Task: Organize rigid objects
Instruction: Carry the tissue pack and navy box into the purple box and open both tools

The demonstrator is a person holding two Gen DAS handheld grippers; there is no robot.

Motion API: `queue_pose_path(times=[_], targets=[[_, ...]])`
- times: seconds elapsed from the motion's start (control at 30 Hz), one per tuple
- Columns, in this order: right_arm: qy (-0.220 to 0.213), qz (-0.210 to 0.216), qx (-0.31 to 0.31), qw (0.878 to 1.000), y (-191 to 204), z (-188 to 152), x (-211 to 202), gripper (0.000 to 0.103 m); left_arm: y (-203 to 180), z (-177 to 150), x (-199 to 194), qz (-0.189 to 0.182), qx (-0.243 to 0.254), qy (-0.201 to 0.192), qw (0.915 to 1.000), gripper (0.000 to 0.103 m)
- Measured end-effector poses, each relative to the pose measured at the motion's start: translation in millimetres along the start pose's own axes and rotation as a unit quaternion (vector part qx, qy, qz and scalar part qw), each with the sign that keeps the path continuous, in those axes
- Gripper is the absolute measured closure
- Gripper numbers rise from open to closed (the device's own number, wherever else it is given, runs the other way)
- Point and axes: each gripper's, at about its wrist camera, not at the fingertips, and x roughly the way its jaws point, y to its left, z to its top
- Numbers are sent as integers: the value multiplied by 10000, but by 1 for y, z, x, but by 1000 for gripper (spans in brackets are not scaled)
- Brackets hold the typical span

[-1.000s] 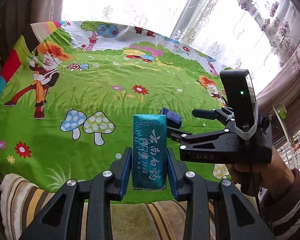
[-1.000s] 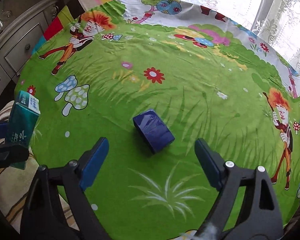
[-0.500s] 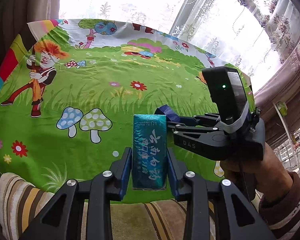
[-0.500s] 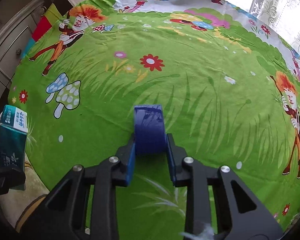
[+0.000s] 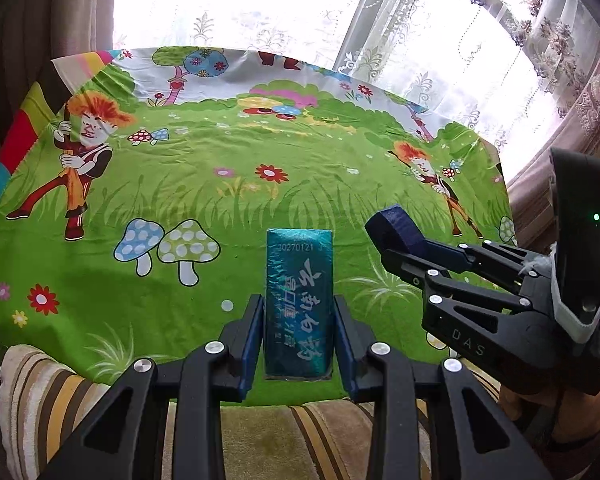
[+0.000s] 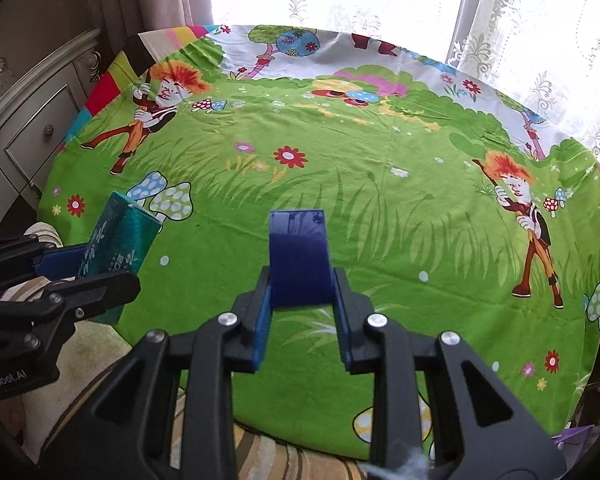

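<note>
Both pieces are gripped: the left claw [image 5: 296, 336] clamps the teal box [image 5: 298, 300] centre-frame, the right claw [image 6: 302, 320], jaws just closed, pinches the blue block [image 6: 298, 258] above the green surface [image 6: 380, 220], so placing them neatly looks next.

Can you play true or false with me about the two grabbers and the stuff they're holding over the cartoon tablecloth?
1. The left gripper squeezes a teal packet. True.
2. The right gripper is empty. False: it is shut on a dark blue block.
3. The green tablecloth shows mushrooms and flowers. True.
4. The blue block lies flat on the cloth. False: it is lifted clear, held in the jaws.
5. The teal packet has printed writing. True.
</note>
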Motion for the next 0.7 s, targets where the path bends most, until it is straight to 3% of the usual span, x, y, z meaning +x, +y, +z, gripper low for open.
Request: queue_pose_path(times=[0.37,0.7], targets=[[-415,-214,398,9981,-1,-37,-68,71,-25,-11,-27,-10,258,-242,9994,69],[-442,-562,725,9948,-17,-86,-119,71,-61,-26,-47,-231,606,-281,9975,69]])
